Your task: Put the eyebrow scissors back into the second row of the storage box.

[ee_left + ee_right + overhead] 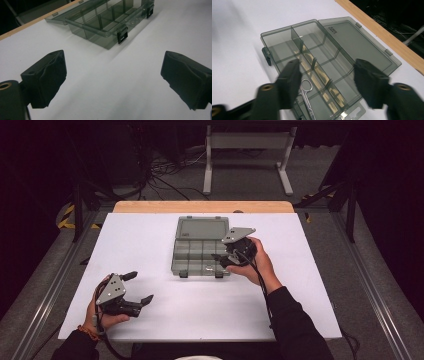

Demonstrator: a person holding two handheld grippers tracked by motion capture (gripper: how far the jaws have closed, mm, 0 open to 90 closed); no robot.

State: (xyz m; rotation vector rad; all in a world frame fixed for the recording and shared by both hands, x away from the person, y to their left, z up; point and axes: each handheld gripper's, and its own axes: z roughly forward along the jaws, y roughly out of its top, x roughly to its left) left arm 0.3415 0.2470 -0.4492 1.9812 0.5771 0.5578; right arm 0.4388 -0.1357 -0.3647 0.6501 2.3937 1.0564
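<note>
Two tongs are in our hands at the white worktop. From the high view, our right tongs hover over the near right corner of the open organiser box, whose lid lies folded back flat on the far side. Our left tongs rest low on the worktop, well apart from the box, which sits ahead of them and off to their right; their jaws stand wide apart with nothing between.

In the left gripper view, the left tongs are spread over bare worktop, and the box lies beyond them with its two dark latches facing us.

In the right gripper view, the right tongs are apart, poised just above the compartments. A small wire tool, like a pin or clip, lies in the compartment beside the left jaw, close to a divider.

We judge the pick is the next step, and it looks fiddly. The tool is thin and flat against the floor of the compartment, so the jaws may close above it or slide off. A jaw may also strike the divider or wall and shove the light box, since nothing steadies it.
</note>
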